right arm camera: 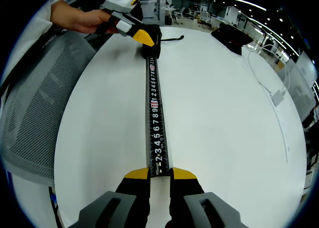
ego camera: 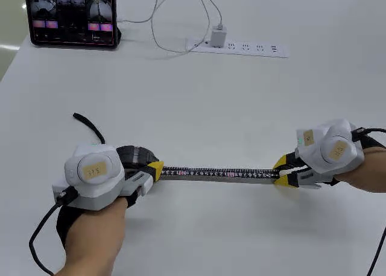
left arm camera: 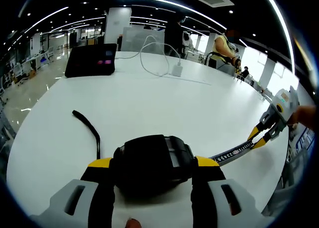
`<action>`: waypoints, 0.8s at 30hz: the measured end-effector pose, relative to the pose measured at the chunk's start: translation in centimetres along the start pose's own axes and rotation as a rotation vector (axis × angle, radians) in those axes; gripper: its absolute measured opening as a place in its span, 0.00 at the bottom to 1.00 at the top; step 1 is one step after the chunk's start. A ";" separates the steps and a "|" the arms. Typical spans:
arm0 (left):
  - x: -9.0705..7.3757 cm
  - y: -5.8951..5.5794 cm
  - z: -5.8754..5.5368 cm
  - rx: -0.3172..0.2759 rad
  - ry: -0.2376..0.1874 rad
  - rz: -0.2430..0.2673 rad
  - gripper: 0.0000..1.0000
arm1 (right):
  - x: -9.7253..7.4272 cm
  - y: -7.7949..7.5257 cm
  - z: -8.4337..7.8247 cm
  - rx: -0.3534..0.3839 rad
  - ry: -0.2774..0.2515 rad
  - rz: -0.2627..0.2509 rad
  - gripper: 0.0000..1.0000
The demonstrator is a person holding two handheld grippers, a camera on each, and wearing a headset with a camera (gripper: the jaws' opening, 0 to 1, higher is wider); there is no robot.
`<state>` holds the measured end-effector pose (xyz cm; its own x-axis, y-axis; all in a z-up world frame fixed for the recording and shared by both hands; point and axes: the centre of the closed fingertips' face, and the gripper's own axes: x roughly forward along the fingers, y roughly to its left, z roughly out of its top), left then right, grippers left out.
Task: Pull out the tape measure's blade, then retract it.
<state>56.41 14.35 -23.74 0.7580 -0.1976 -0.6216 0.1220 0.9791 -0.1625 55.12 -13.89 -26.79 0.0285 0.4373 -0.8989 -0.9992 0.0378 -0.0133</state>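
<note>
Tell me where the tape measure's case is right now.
In the head view the black case sits lower left on the white table, clamped in the left tongs, its blade running to the right tongs.

Blade (ego camera: pixel 220 173) tip's buried in the right gripper (ego camera: pixel 280 173). Far-left tablet (ego camera: pixel 70 15) is cropped at its far edge, screen unreadable.

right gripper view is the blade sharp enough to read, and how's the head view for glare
Right gripper view: blade numerals sharp near the right claw, shrinking toward the case; fisheye bows the table edge. Head view: soft even light, faint shadows, blade numbers tiny.
</note>
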 end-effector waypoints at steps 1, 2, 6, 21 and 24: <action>0.0 0.0 0.0 -0.001 0.000 -0.002 0.57 | 0.0 0.0 0.0 0.000 0.001 -0.002 0.10; 0.0 0.0 0.0 -0.002 0.000 -0.003 0.57 | 0.0 -0.1 0.0 0.001 0.001 -0.004 0.10; 0.0 0.0 0.0 -0.007 -0.002 -0.006 0.57 | -0.1 -0.3 0.3 0.005 -0.003 -0.007 0.10; 0.0 0.1 0.0 -0.020 -0.002 -0.014 0.58 | 0.7 -0.2 1.9 -0.006 -0.019 0.004 0.10; 0.0 0.1 0.0 -0.021 0.000 -0.015 0.58 | 0.9 -0.3 2.2 -0.009 -0.023 0.008 0.10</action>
<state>56.40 14.44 -23.76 0.7564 -0.2123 -0.6187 0.1199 0.9748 -0.1880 55.49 -11.58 -26.62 0.0209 0.4585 -0.8884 -0.9996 0.0265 -0.0099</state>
